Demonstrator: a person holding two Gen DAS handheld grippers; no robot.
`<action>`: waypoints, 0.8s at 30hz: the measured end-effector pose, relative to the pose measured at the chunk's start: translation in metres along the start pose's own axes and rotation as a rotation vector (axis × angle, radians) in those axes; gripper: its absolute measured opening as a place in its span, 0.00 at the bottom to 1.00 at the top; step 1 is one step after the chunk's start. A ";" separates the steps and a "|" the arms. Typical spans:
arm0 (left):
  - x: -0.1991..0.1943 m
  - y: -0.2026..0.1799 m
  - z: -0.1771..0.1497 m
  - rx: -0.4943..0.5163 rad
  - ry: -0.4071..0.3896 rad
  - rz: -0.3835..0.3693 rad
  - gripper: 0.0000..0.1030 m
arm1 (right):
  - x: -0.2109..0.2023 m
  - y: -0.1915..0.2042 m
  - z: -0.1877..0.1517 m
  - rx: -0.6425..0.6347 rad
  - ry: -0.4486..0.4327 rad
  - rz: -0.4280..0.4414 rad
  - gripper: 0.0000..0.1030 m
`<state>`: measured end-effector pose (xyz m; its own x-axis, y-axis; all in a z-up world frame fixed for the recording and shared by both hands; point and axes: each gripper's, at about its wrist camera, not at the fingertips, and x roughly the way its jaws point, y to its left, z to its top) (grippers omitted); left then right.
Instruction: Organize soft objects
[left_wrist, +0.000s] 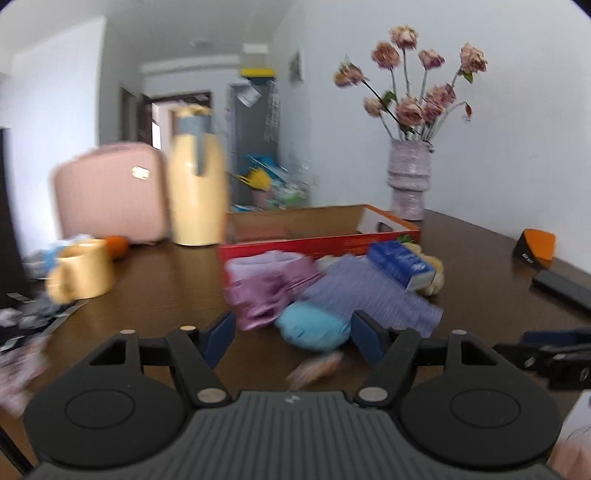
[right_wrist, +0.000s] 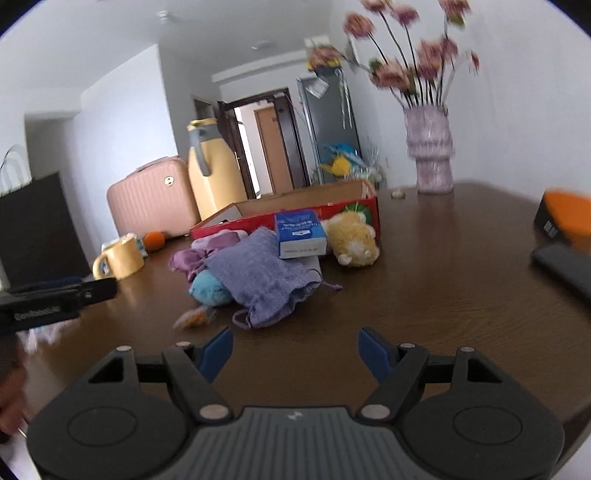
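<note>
A: Why is everything heaped at one spot on the desk (right_wrist: 424, 266)?

B: My guess is the pile sits right against the red cardboard box (right_wrist: 295, 206) because that open box is where the soft things are meant to go; it looks mostly unfilled from here, though its inside is only partly visible.

A: And the big lavender drawstring bag (right_wrist: 266, 280)?

B: It is draped over the heap, its open mouth toward the camera, and partly covers the pink-purple cloth (right_wrist: 207, 254) and the blue plush (right_wrist: 208, 290) beneath its left edge. The blue tissue pack (right_wrist: 299, 232) rests on its far end, leaning near the box wall. The yellow plush toy (right_wrist: 354, 238) lies just beside the pack, against the box.

A: What about the claws?

B: The left claw (left_wrist: 291, 334) is spread wide and grips nothing; in its own view the blue plush sits between its pads, so that seems the first target. The right claw (right_wrist: 295, 350) is equally wide, empty, over bare desk short of the bag.

A: The small orange-pink scrap (right_wrist: 194, 317)?

B: Too blurred to name; it lies near the plush.
</note>
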<state>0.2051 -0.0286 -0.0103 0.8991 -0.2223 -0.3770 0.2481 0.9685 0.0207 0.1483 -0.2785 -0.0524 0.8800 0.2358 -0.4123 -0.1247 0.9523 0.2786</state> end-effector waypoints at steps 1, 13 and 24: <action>0.017 0.000 0.007 0.001 0.022 -0.037 0.68 | 0.012 -0.003 0.006 0.029 0.009 0.013 0.70; 0.126 0.013 0.034 -0.110 0.241 -0.251 0.25 | 0.122 -0.024 0.031 0.279 0.099 0.098 0.41; 0.050 -0.002 0.015 -0.094 0.213 -0.287 0.06 | 0.088 -0.014 0.035 0.186 0.136 0.292 0.07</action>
<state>0.2550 -0.0430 -0.0157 0.6998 -0.4675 -0.5401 0.4363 0.8784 -0.1949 0.2441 -0.2779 -0.0621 0.7491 0.5279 -0.4001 -0.2650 0.7924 0.5495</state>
